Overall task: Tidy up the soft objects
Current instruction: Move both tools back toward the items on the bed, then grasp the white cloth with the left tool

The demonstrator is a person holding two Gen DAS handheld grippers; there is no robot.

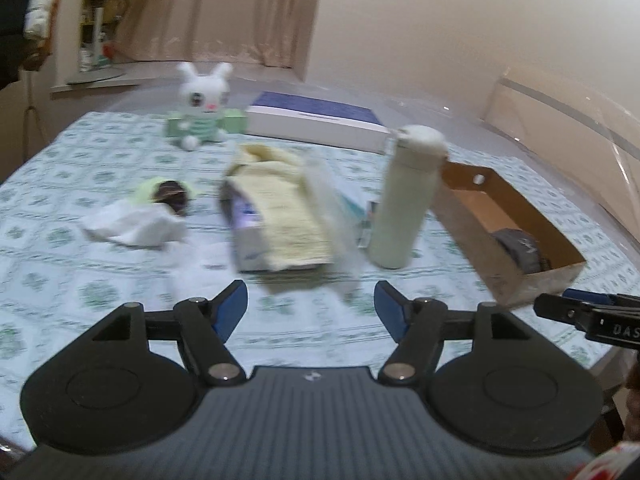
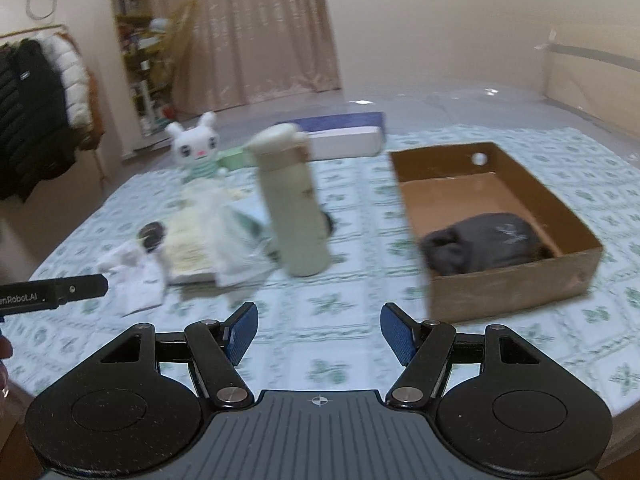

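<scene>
— Cardboard is what I see first: the brown box (image 2: 496,236) lies at about 2 o'clock from my right gripper (image 2: 318,334), and a dark grey soft thing (image 2: 480,246) sits inside it, against the near wall.

— And your grippers, do they carry anything?

— No. On the right gripper the jaws are spread wide and nothing is between the blue pads (image 2: 242,334). The left gripper (image 1: 310,310) is the same, released, with only the green-patterned tablecloth (image 1: 60,248) under it.

— Where are the other soft things?

— From the left view, a white cloth (image 1: 132,228) lies crumpled at 10 o'clock, touching a small green and dark item which is too blurred for me to name. The yellow towel (image 1: 284,208) lies at 12 o'clock, draped on a flat package. The white rabbit toy (image 1: 202,106) sits far away at 11 o'clock, upright, near a white and blue box (image 1: 316,122). The pale bottle (image 1: 406,196) stands at 1 o'clock, between the towel and the cardboard box.
</scene>
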